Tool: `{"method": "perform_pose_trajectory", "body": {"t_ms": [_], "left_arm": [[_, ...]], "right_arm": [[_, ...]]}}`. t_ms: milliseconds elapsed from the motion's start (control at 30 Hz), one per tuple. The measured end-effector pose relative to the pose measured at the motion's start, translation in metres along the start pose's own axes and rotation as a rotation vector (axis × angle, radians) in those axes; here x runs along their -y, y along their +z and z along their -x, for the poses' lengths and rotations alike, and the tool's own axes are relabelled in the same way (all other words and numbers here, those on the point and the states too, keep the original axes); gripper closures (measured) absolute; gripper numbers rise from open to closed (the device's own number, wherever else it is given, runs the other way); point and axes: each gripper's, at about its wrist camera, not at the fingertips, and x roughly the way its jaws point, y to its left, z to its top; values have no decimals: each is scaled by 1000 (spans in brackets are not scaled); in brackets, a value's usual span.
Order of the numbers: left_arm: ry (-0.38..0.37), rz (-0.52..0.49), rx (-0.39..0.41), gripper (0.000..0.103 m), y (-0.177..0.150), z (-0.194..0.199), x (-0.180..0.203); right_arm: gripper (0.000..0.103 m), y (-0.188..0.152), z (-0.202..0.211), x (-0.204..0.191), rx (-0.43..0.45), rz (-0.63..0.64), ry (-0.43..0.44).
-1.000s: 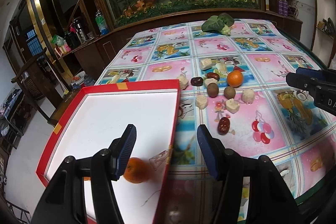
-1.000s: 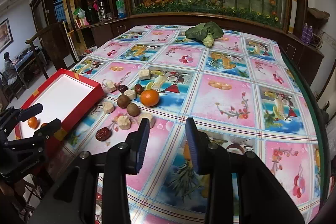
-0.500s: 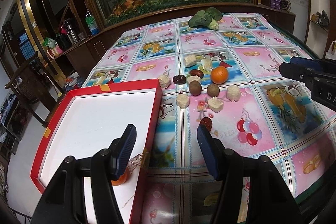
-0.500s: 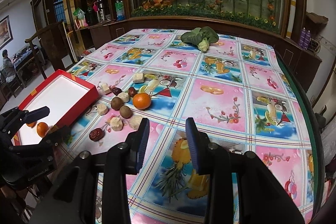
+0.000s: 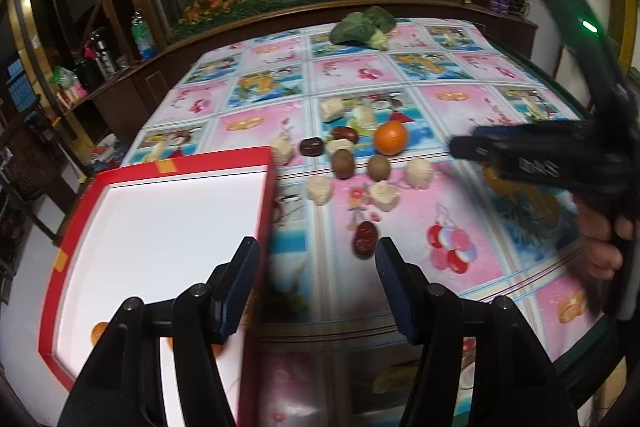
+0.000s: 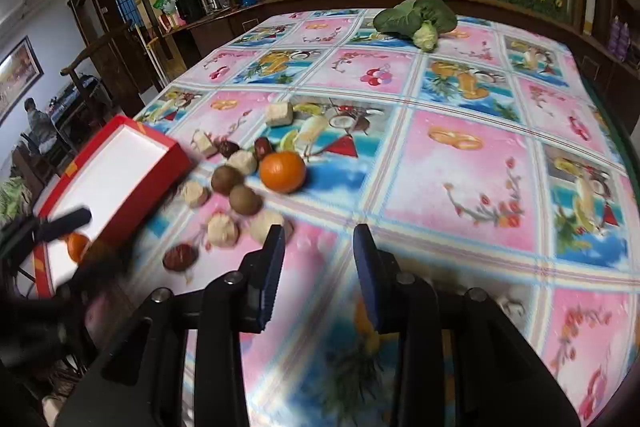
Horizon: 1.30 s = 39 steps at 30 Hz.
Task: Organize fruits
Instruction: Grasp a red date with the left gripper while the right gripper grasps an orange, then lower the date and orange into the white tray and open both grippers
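Red box (image 5: pixel 182 163) at the left of the bench (image 5: pixel 460 115), overhanging its near edge: shallow card tray, glossy red rim, flat white floor. One small orange (image 6: pixel 76 246) already lies in its near corner; a second orange shape shows there, partly hidden.

Left gripper (image 5: pixel 316 281) hovers over the box's right wall, jaws spread, nothing between them.

Right of the box, a loose cluster on the slick printed cloth. Dark red dates (image 5: pixel 365 239): wrinkled, oval, light, probably slightly tacky; best pinched across the short axis. Pale lumps (image 5: pixel 319 189): rough, blocky, look crumbly, so likely need a gentle squeeze. Two brown kiwis (image 5: pixel 343 163): fuzzy, egg-shaped, firm enough, should not slip. Tangerine (image 6: pixel 282 171): round, dimpled peel, soft under pressure, likely to roll; take it across the widest part.

Right gripper (image 6: pixel 318 267) hangs just right of the cluster, jaws partly spread and empty.

Far end: a leafy green vegetable (image 6: pixel 418 17), well apart.
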Motion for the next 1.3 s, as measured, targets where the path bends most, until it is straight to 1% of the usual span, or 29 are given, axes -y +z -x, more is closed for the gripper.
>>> {"method": "perform_pose_trajectory", "body": {"t_ms": [67, 200, 267, 467, 533, 600, 667, 733, 800, 833, 933, 967, 1033, 1167, 1233, 1300], "left_arm": [[-21, 1, -4, 43, 3, -3, 3], [-64, 13, -28, 43, 8, -15, 11], [-74, 33, -54, 44, 9, -25, 12], [-123, 74, -99, 62, 7, -42, 13], [-130, 86, -109, 63, 6, -47, 13], [-137, 86, -123, 73, 4, -53, 14], [-135, 86, -114, 74, 3, -53, 15], [-134, 87, -112, 75, 4, -54, 15], [-129, 92, -104, 85, 4, -53, 14], [-129, 96, -101, 87, 3, -53, 13], [-152, 133, -105, 87, 4, -53, 7], [-158, 148, -98, 87, 3, -47, 4], [-149, 156, -54, 87, 5, -31, -1], [-119, 199, 47, 87, 3, 14, -28], [-82, 231, 90, 87, -3, 35, -50], [-18, 250, 118, 87, -12, 51, -72]], "right_arm": [[66, 15, -11, -1, -2, -17, 13], [65, 38, -31, -3, -11, -76, 91], [65, 46, -40, -5, -21, -96, 116], [65, 50, -61, -6, -82, -110, 146], [65, 49, -65, -8, -93, -98, 145], [64, 48, -67, -10, -96, -81, 134], [65, 46, -70, -12, -118, -71, 149], [66, 43, -73, -19, -136, -37, 145], [66, 42, -72, -22, -121, -21, 125], [67, 42, -72, -22, -119, -22, 127], [67, 39, -70, -18, -111, -30, 140], [67, 38, -67, -17, -102, -27, 133], [67, 37, -59, -14, -69, -24, 128], [67, 38, -34, -2, 62, -54, 112], [67, 37, -26, 0, 108, -73, 110], [67, 36, -22, -8, 122, -73, 130]]}}
